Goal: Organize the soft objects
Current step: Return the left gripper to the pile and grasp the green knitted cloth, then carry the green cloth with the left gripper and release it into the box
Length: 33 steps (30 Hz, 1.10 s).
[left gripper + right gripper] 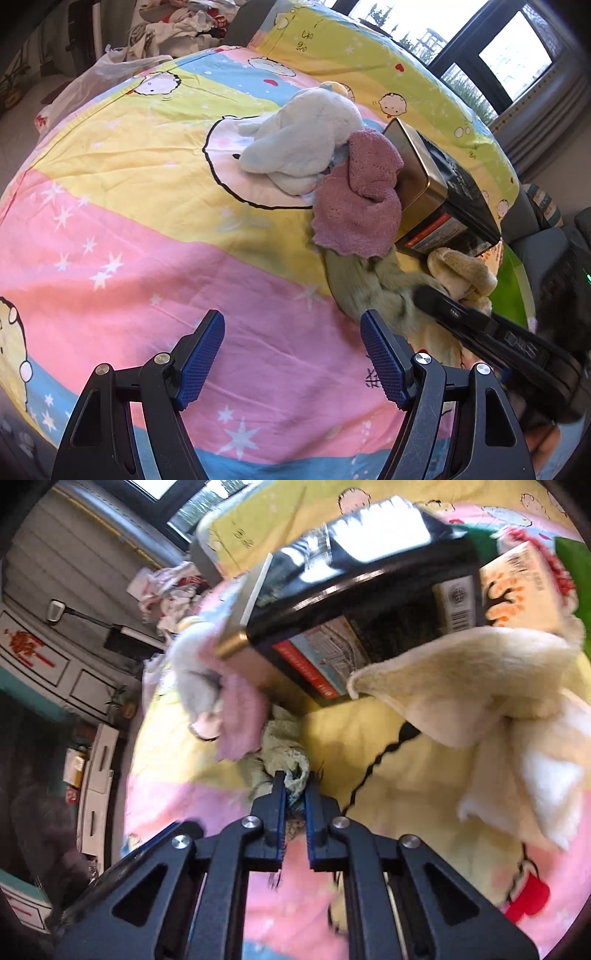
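A green cloth (360, 286) lies on the cartoon bedspread (147, 206) below a pink cloth (360, 206) that leans on a black and gold tin box (439, 192). A white plush toy (306, 144) lies to the left of the pink cloth. A cream plush (461, 275) sits under the box's near end. My left gripper (291, 354) is open and empty over the pink stripe. My right gripper (295, 782) is shut on the green cloth (288, 762); it shows in the left wrist view (443, 306) at the cloth's right edge. The cream plush (491, 694) fills the right of the right wrist view.
A pile of clothes (184, 26) and a plastic bag (103, 70) lie past the far edge of the bed. Windows (480, 40) stand at the back right. White drawers (96, 786) stand at the left of the right wrist view. An orange-printed carton (517, 587) lies behind the tin box (369, 602).
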### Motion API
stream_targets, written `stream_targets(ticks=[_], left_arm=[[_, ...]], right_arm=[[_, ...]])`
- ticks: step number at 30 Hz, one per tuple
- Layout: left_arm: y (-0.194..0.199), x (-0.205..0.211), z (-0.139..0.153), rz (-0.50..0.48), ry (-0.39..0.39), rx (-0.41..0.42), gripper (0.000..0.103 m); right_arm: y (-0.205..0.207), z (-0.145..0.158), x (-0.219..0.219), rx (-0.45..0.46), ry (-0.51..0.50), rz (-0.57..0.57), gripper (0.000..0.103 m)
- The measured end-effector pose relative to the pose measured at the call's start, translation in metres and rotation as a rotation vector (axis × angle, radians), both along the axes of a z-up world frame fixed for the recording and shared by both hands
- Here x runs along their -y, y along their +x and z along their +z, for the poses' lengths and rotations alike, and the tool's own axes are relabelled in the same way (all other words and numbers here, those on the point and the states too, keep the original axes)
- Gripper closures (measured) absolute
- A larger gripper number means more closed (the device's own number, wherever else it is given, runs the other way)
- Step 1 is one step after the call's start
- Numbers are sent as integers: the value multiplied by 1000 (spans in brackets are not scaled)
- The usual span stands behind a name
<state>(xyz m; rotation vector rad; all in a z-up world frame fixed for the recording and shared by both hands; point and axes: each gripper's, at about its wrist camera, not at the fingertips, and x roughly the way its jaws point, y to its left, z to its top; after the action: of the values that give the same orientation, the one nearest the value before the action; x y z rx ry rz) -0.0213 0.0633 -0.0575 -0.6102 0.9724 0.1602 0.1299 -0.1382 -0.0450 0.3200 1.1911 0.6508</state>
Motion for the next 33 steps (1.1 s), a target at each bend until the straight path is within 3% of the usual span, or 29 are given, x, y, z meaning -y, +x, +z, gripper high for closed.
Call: stream_targets(ticks=[6,11,13,15,18,22,24,26,31,33], left_arm=[[2,12,6,-48,-23,10,27],[7,40,10,-137,-25,9,27],[9,54,10,-187,-34,5,27],[10,69,11,-232,-32,2,27],[11,94,14,-314,6,7,27],[15,114,12,-369,37,-2,27],[17,121,8,-388,39,-10,33],[21,126,3,-402,44,-34,48],[24,133,0,-415,75,-33,61],[25,136,0,-414,99,-30,69]], right_arm=[[-27,30,36,26,28,9,95],[-35,28,66,-10,-84,-28,90],[-35,26,76,-10,-137,-47,78],[-34,25,86,-13,-145,-71,50],[-30,26,98,-8,-99,-100,39],[-23,21,96,-12,-57,-80,38],[-22,14,87,-36,-54,-61,38],[-20,4,78,-62,-57,-34,38],[-17,-17,70,-84,-85,-45,40],[-18,-16,69,-61,-90,-43,51]])
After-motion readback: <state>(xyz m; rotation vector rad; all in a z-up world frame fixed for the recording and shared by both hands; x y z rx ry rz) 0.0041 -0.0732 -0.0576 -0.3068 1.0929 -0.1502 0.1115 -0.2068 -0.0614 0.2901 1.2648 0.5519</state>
